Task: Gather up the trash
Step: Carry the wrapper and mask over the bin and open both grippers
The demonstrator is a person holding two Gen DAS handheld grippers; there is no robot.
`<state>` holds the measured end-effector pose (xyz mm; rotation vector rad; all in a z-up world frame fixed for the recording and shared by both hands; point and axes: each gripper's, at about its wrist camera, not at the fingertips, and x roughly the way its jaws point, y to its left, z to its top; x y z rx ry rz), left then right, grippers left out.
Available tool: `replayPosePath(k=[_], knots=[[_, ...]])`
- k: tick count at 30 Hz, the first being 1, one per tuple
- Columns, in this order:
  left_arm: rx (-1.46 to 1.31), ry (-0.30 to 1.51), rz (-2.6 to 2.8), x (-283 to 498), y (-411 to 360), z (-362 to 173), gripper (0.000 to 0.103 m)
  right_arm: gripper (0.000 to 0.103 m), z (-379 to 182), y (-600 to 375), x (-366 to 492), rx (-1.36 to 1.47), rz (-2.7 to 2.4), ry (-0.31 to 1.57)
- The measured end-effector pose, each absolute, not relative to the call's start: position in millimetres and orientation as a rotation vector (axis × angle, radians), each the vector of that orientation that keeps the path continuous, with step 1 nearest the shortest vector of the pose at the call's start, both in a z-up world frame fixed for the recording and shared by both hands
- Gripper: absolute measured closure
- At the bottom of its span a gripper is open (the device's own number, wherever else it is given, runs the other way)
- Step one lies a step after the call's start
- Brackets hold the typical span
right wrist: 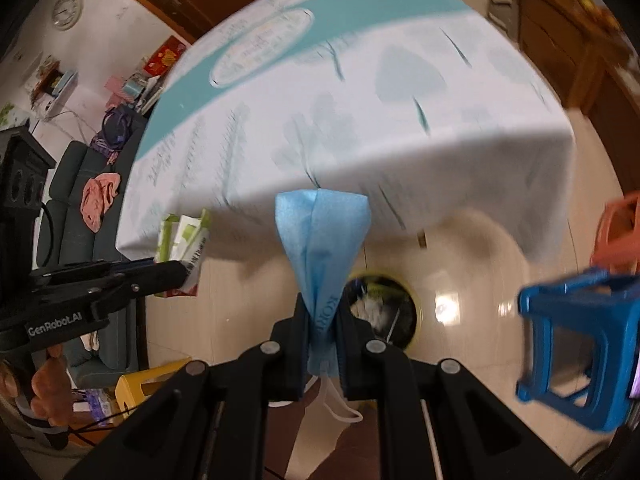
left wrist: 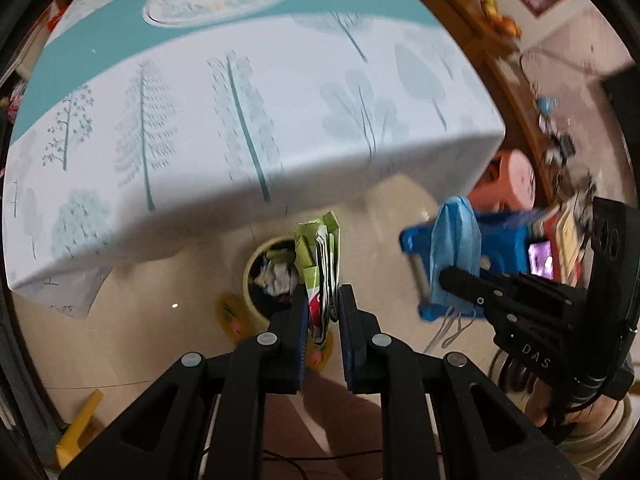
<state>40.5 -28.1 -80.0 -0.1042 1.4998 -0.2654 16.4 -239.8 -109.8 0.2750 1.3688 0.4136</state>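
Two grippers hover above the floor beside the cloth-covered counter [left wrist: 280, 128]. Left gripper [left wrist: 323, 304] has its fingers clamped on a crumpled green wrapper [left wrist: 318, 256], over the yellow trash bin [left wrist: 272, 276]. Right gripper [right wrist: 323, 312] pinches a blue face mask [right wrist: 320, 236], near a blue stool [right wrist: 576, 344].

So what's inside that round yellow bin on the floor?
The yellow bin already holds crumpled white paper and some dark scraps. The green wrapper in the left gripper covers its right side, and anything deeper is hidden.
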Motion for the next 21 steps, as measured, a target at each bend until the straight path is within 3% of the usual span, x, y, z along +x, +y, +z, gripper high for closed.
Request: replayPosePath(k=[8, 21], knots=[[0.008, 1.53, -0.296, 6, -46, -131, 0.091, 0.092, -171, -234, -16, 0.308, 0.355, 1.426], [0.027, 1.591, -0.351, -10, -48, -303, 0.089, 0.09, -344, -221, -32, 0.385, 0.23, 1.491]])
